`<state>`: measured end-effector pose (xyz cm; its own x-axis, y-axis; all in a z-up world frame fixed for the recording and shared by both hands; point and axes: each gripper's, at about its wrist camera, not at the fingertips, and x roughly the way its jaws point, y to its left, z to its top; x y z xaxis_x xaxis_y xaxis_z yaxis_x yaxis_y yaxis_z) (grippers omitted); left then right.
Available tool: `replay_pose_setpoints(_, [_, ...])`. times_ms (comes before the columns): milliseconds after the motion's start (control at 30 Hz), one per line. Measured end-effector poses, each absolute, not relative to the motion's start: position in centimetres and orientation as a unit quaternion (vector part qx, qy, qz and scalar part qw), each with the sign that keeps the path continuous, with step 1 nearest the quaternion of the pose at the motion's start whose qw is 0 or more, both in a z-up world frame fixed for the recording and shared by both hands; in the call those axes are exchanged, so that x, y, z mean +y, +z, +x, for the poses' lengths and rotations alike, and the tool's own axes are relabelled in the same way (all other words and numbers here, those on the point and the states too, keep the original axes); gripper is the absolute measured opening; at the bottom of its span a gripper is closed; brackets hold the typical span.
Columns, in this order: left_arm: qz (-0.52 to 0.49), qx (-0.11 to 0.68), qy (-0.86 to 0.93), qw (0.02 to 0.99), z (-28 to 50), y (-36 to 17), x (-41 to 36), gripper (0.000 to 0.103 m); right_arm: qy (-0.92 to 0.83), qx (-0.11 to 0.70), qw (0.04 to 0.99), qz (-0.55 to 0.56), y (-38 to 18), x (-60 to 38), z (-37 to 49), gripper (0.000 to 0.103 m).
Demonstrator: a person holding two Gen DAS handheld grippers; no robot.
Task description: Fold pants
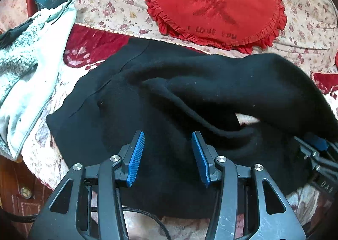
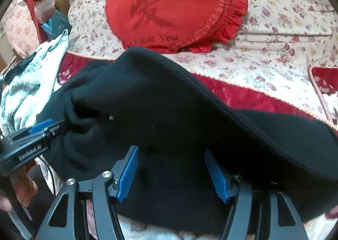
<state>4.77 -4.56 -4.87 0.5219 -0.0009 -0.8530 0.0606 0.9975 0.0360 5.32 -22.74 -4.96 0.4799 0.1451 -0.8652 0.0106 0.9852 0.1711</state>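
Black pants (image 1: 169,96) lie bunched on the bed, with a raised fold running across them; they also fill the right wrist view (image 2: 169,113). My left gripper (image 1: 168,134) is open, its blue pads (image 1: 136,155) just above the near part of the cloth, with nothing between them. It shows from the side in the right wrist view (image 2: 48,124), its tips at the cloth's left bulge. My right gripper (image 2: 172,151) is open over the pants; a lifted fold drapes over its right finger. It shows at the right edge of the left wrist view (image 1: 314,143).
A red heart-shaped frilled cushion (image 1: 211,5) lies on the floral bedspread (image 1: 109,1) behind the pants. A pale green fleece-lined garment (image 1: 27,67) lies at the left. A red patterned blanket (image 2: 253,96) is under the pants. Bags and clutter (image 2: 50,12) stand at far left.
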Motion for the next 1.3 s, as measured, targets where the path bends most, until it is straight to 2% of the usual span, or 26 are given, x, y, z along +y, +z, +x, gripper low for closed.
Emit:
replay_pose_setpoints(400, [0.039,0.493,-0.011,0.869,7.6,-5.4,-5.6,0.046,-0.008,0.489,0.872,0.030,-4.8,-24.1,13.6,0.062])
replay_pose_setpoints(533, [0.037,0.493,-0.014,0.869,7.5,-5.3,-5.4,0.046,-0.017,0.516,0.854,0.055,-5.9,-24.9,15.3,0.062])
replay_pose_setpoints(967, [0.019,0.481,-0.011,0.877,5.2,-3.2,-3.8,0.046,0.017,0.467,0.883,0.052,-1.4,-23.4,7.5,0.062])
replay_pose_setpoints(1300, [-0.054,0.499,0.012,0.865,3.6,-3.1,3.6,0.046,-0.027,0.473,0.878,0.071,-1.0,-26.7,0.7,0.062])
